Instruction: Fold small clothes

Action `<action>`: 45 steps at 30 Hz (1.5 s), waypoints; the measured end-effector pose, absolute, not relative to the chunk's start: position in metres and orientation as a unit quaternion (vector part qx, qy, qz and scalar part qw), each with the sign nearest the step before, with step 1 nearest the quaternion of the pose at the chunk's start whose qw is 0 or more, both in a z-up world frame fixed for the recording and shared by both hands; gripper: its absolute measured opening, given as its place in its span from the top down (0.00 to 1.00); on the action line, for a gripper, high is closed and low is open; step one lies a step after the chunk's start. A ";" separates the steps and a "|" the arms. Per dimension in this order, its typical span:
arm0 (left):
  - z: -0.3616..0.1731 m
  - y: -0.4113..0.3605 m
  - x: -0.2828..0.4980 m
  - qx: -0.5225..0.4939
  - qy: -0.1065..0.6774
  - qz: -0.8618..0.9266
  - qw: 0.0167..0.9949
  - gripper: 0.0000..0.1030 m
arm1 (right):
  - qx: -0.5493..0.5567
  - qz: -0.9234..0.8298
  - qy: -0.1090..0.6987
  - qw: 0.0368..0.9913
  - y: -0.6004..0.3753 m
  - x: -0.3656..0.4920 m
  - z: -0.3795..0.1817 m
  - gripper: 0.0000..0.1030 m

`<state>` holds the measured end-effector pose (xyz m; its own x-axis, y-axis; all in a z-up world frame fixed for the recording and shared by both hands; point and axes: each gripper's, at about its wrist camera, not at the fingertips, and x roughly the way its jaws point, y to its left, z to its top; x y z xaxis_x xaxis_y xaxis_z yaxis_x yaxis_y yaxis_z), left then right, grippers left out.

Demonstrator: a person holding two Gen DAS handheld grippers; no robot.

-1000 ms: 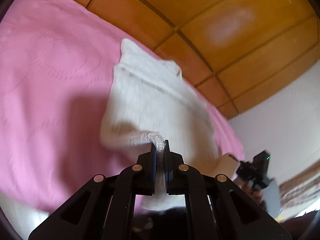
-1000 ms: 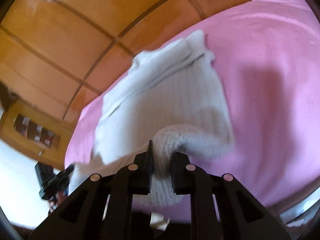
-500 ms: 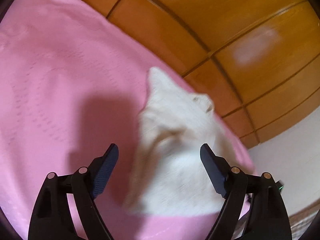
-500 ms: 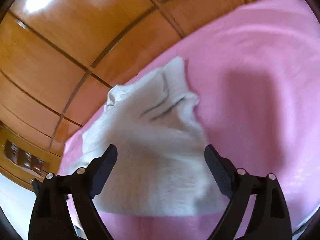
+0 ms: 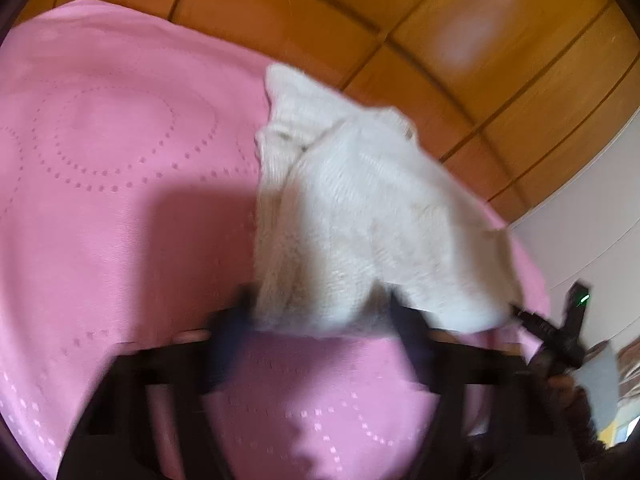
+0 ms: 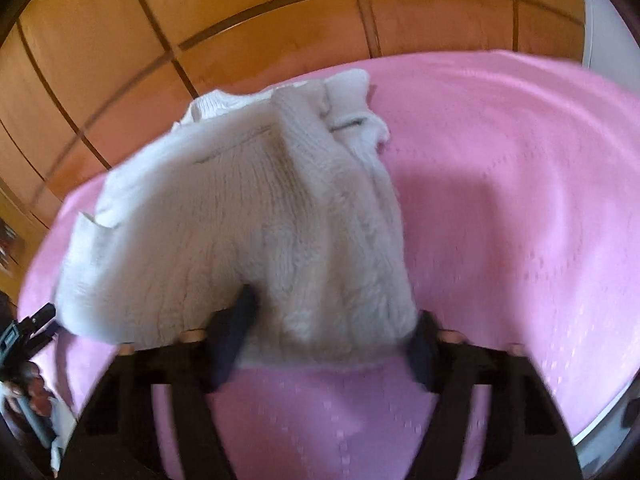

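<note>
A small white knitted sweater (image 5: pixel 360 216) lies folded on a pink bedspread (image 5: pixel 112 184). My left gripper (image 5: pixel 320 320) is open, its blurred fingers straddling the sweater's near left corner. In the right wrist view the sweater (image 6: pixel 248 232) fills the middle. My right gripper (image 6: pixel 332 332) is open, its fingers on either side of the sweater's near right edge. The cloth lies between both pairs of fingers, not pinched. The right gripper also shows at the right edge of the left wrist view (image 5: pixel 560 332).
A wooden panelled headboard (image 5: pixel 440 40) rises behind the bed. A white wall (image 5: pixel 592 200) stands to the right. The pink bedspread (image 6: pixel 520 200) spreads wide to the right in the right wrist view. The left gripper shows at the left edge (image 6: pixel 24 332).
Both grippers let go of the sweater and opened a second ago. Since then both have moved back in low, so that the sweater's near edge now sits between their open fingers.
</note>
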<state>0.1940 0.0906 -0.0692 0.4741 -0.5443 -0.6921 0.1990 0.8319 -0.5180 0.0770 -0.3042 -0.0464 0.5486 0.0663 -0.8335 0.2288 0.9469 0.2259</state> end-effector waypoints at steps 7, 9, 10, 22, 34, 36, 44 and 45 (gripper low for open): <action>-0.056 0.101 0.176 -0.202 0.452 -0.224 0.840 0.86 | 0.190 -0.012 0.467 0.864 -0.307 0.059 -0.027 0.84; -0.052 0.110 0.164 -0.216 0.448 -0.226 0.837 0.87 | 0.204 -0.001 0.464 0.862 -0.309 0.047 -0.022 0.85; -0.050 0.114 0.156 -0.221 0.448 -0.229 0.836 0.87 | 0.208 0.001 0.463 0.862 -0.308 0.046 -0.019 0.85; -0.054 0.124 0.072 -0.200 0.510 -0.244 0.800 0.87 | 0.215 0.015 0.527 0.822 -0.317 -0.028 -0.022 0.85; -0.023 0.119 0.127 -0.155 0.450 -0.201 0.856 0.48 | 0.105 -0.019 0.453 0.885 -0.292 0.025 0.006 0.42; -0.024 0.105 0.138 -0.139 0.448 -0.213 0.857 0.48 | 0.074 -0.013 0.456 0.887 -0.278 0.041 -0.001 0.46; -0.030 0.082 0.138 -0.086 0.444 -0.236 0.860 0.96 | 0.003 -0.004 0.487 0.873 -0.267 0.045 -0.019 0.93; -0.026 0.085 0.135 -0.093 0.438 -0.235 0.862 0.96 | 0.009 -0.004 0.479 0.878 -0.271 0.040 -0.011 0.93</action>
